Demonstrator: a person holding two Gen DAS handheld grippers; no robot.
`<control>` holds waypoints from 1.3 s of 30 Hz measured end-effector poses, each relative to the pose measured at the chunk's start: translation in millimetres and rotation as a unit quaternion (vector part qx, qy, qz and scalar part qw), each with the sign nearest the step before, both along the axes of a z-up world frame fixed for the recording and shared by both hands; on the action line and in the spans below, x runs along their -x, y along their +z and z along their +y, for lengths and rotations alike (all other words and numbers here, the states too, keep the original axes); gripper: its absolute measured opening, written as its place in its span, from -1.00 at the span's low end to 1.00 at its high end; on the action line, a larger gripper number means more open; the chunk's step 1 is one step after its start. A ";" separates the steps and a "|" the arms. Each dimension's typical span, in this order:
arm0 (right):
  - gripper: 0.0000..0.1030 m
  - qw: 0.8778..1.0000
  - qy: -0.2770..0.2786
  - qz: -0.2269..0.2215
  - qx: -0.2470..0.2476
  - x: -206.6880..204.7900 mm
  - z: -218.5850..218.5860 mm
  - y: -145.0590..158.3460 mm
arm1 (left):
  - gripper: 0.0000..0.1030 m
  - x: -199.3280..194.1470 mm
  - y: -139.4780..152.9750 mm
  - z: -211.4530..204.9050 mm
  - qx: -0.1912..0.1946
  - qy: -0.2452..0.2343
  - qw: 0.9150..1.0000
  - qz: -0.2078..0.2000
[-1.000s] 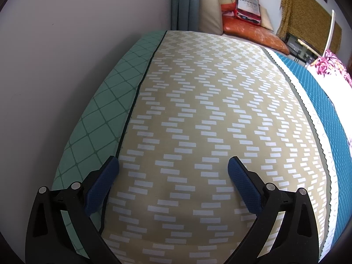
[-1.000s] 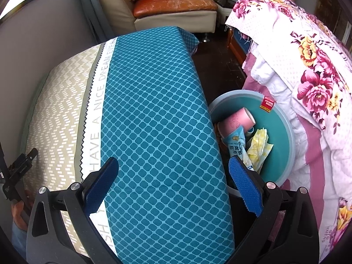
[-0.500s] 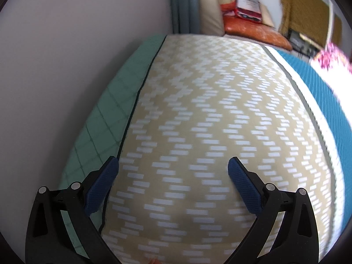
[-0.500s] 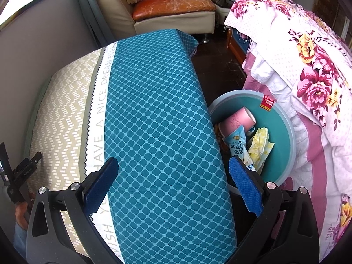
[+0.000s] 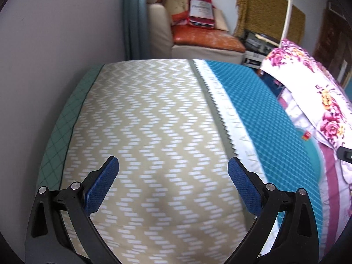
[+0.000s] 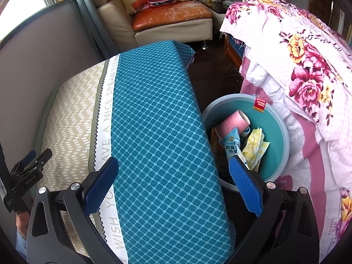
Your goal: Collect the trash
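Bin (image 6: 277, 118): teal, holds pink cup (image 6: 233, 124), yellow wrapper (image 6: 255, 147). Beside patterned bed (image 6: 154, 132); floral quilt (image 6: 308, 66) right. Both grippers (image 5: 172, 187) (image 6: 172, 184) wide open, empty.

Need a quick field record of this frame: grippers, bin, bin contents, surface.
left gripper: open, empty, over the beige zigzag part of the mattress cover
right gripper: open, empty, over the teal part of the cover, beside the bin
bin: round teal basin on the floor, between the mattress and the floral bedding
bin contents: pink paper cup, yellow crumpled wrapper, blue printed packet
trash on mattress: none visible
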State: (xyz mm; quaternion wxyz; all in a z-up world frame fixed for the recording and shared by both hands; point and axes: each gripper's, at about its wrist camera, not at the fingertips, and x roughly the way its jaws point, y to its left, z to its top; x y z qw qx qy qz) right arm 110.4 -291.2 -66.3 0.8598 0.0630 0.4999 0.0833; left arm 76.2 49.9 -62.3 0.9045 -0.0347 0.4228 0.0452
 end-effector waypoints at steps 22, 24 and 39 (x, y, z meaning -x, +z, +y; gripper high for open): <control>0.87 1.000 0.031 -0.003 0.004 27.3 29.3 -12.7 | 0.94 25.3 28.9 -7.5 -0.032 0.009 0.999 -0.031; 0.87 0.999 0.034 -0.001 0.005 28.6 33.1 -15.4 | 0.94 26.2 28.9 -6.3 -0.033 0.011 0.999 -0.031; 0.87 0.998 0.053 0.013 0.010 30.6 50.8 -24.5 | 0.94 29.7 28.0 3.2 -0.025 0.022 0.999 -0.028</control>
